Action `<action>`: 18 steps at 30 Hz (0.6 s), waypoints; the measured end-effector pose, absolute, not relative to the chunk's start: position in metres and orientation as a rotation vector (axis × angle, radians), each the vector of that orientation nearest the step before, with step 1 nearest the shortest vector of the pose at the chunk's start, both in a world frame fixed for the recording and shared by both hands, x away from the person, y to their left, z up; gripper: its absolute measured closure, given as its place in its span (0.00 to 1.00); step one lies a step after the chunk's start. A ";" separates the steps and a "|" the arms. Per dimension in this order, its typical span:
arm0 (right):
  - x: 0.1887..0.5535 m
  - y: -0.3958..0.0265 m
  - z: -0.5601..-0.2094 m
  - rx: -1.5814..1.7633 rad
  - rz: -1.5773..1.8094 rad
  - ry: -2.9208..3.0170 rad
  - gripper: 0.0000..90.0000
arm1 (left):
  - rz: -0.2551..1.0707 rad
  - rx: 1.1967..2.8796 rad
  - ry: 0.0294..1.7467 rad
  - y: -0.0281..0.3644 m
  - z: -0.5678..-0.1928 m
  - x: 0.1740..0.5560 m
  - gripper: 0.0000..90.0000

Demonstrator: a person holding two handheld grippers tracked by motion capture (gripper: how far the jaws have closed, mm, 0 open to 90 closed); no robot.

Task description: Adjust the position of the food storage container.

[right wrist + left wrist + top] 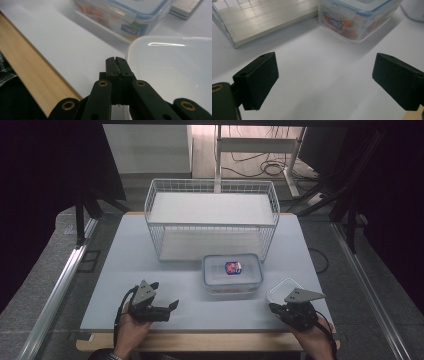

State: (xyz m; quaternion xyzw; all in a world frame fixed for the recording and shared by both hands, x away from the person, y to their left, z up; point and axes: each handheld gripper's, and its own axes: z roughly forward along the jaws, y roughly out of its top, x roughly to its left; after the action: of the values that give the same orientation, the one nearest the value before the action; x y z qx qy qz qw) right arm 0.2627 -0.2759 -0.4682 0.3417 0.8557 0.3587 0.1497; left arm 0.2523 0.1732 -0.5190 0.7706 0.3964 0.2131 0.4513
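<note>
Right gripper [285, 309]: at the table's [150, 270] 5 o'clock corner, held in the person's right hand [315, 337]. In the right gripper view its jaws are pressed together with nothing visible between them. The tips sit at the near rim of the small tub [175, 72], a translucent, lidless container; contact cannot be judged.

Left gripper [167, 309]: at 7 o'clock, jaws spread wide over bare table and pointing toward 3 o'clock.

Lidded box [232, 274]: blue-rimmed, closed, at table centre, just beside the tub at the tub's 10 o'clock. A coloured label shows on its lid.

Wire basket [212, 217]: at 12 o'clock, directly behind the box.
</note>
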 end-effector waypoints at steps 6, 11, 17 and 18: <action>0.277 -0.276 -0.462 0.993 1.041 2.425 0.99 | 0.528 1.926 0.994 0.174 -0.522 0.254 0.09; 0.284 -0.279 -0.460 1.007 1.047 2.409 0.98 | 0.532 1.932 0.985 0.176 -0.523 0.255 0.09; 0.281 -0.273 -0.460 0.990 1.047 2.448 0.98 | 0.529 1.935 0.982 0.175 -0.523 0.255 0.09; 0.283 -0.273 -0.462 0.995 1.043 2.448 0.99 | 0.545 1.941 0.971 0.174 -0.523 0.254 0.09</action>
State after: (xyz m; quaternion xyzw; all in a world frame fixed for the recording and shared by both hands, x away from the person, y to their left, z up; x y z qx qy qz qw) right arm 0.2835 -0.2731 -0.4622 0.3463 0.8519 0.3631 0.1499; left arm 0.2544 0.1742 -0.5233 0.7805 0.3903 0.2190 0.4366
